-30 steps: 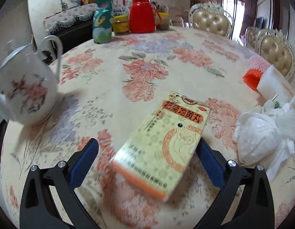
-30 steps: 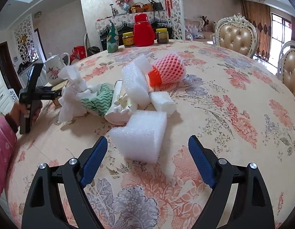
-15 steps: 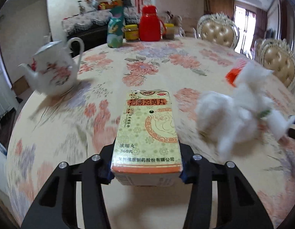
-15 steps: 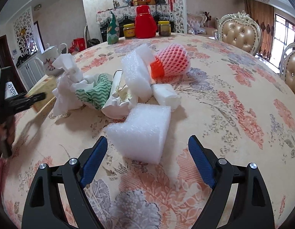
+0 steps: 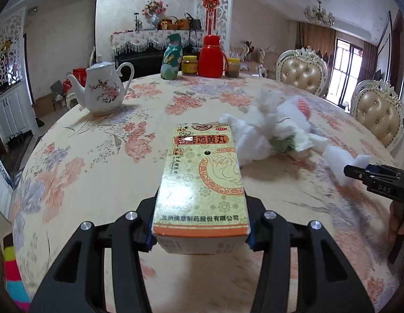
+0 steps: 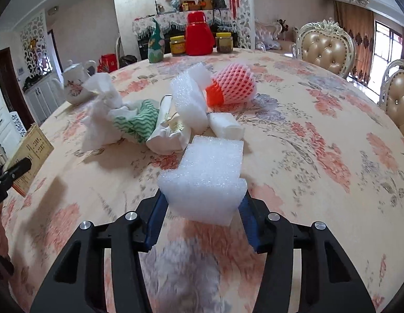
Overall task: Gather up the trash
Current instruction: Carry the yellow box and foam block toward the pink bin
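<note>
Left gripper (image 5: pixel 200 230) clamps the medicine box (image 5: pixel 202 182) above the worktop (image 5: pixel 97 156), long axis pointing forward; right gripper (image 6: pixel 202 224) grips the foam block (image 6: pixel 207 177), roughly level.

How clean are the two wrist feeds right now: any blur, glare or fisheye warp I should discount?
Left wrist view: medicine box is sharp, with a small white glare fleck on its title; crumpled tissue is soft; the room bows at the edges. Right wrist view: foam block is crisp, the tablecloth below it smears, and the window is blown out.
</note>
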The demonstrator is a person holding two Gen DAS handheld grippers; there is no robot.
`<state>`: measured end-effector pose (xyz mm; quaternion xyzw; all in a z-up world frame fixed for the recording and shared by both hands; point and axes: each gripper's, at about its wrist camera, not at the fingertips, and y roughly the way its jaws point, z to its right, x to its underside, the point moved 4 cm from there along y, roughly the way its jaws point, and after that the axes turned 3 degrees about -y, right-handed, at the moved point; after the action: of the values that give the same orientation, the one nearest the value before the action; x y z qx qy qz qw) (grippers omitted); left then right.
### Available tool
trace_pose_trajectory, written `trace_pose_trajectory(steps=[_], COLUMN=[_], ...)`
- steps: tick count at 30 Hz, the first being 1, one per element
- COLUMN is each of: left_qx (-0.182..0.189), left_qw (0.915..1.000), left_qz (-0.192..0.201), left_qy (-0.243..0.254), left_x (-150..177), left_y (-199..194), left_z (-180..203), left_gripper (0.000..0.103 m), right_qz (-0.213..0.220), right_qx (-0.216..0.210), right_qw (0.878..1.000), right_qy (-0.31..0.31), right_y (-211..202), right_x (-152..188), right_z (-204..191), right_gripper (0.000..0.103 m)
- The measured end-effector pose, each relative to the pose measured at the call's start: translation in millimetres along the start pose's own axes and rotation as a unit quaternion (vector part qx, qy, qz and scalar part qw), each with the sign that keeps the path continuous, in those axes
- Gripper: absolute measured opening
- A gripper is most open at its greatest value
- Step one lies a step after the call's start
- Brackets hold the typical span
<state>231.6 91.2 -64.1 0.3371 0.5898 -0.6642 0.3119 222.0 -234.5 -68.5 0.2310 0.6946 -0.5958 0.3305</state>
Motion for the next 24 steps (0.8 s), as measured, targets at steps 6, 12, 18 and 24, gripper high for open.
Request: trace_pose_trajectory(steps=[6, 12, 18, 24], left_qx=[-0.007, 0.005, 0.011, 0.022], left_qw=[0.9997, 0.9995, 0.9991, 0.9988], left_qz=[0.021, 0.032, 0.041, 0.044], left_qy=[0.006, -0.007, -0.006, 0.004], left_x=[18, 33, 42, 51], left_y=[-32, -54, -72, -84], left_z=[41, 82, 117, 145], left_gripper=[0.048, 0.048, 0.048, 0.048], right_qz=[0.028, 0.054, 0.071, 0.081], right_qx=[-0.017, -0.018, -0.019, -0.021], right_qw=[0.999, 0.998, 0.997, 0.996], right_qy=[0.000, -0.003, 0.001, 0.011], right_y=[-41, -77, -105, -126], right_x=[17, 31, 48, 63], right_z=[6, 18, 37, 53], right_gripper=[0.049, 0.049, 0.049, 0.049])
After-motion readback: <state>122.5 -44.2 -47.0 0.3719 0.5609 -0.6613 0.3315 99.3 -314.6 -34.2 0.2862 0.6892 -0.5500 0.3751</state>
